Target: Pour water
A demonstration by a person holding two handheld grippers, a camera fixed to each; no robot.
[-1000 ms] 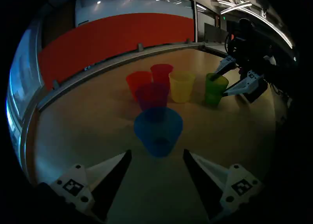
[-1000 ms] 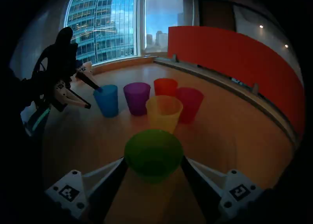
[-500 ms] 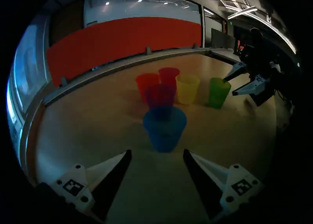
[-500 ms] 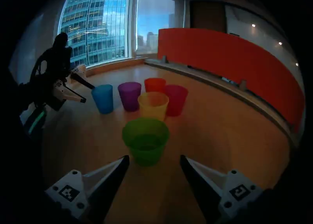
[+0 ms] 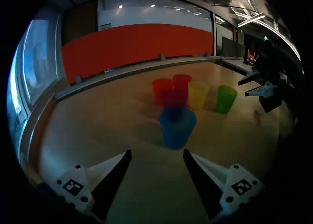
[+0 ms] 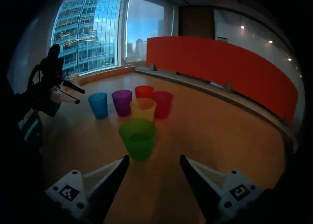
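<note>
1. Both grippers are being drawn back from the cups. The right gripper (image 6: 154, 157), which was reaching around the green cup (image 6: 137, 140) a second ago, is now being held clear of it. The left gripper (image 5: 156, 151) is likewise being held back from the blue cup (image 5: 177, 127).
2. Both pairs of fingers are being kept apart, with nothing between them.
3. In the right gripper view, the green cup is standing just in front of the yellow cup (image 6: 143, 108). The purple cup (image 6: 122, 102) and the blue cup are standing to the yellow cup's left, the orange cup (image 6: 144, 92) behind it, and the red cup (image 6: 162, 104) just beside it on the right. All are standing upright on the wooden table (image 6: 219, 134).
4. Whether water is being held in any cup cannot be told.
5. A spill is being judged the main risk. The cups look light and are crowded around the yellow cup, so a neighbour could be knocked while one is being lifted. Water could also be lost if a cup is being tipped before its rim is lined up.
</note>
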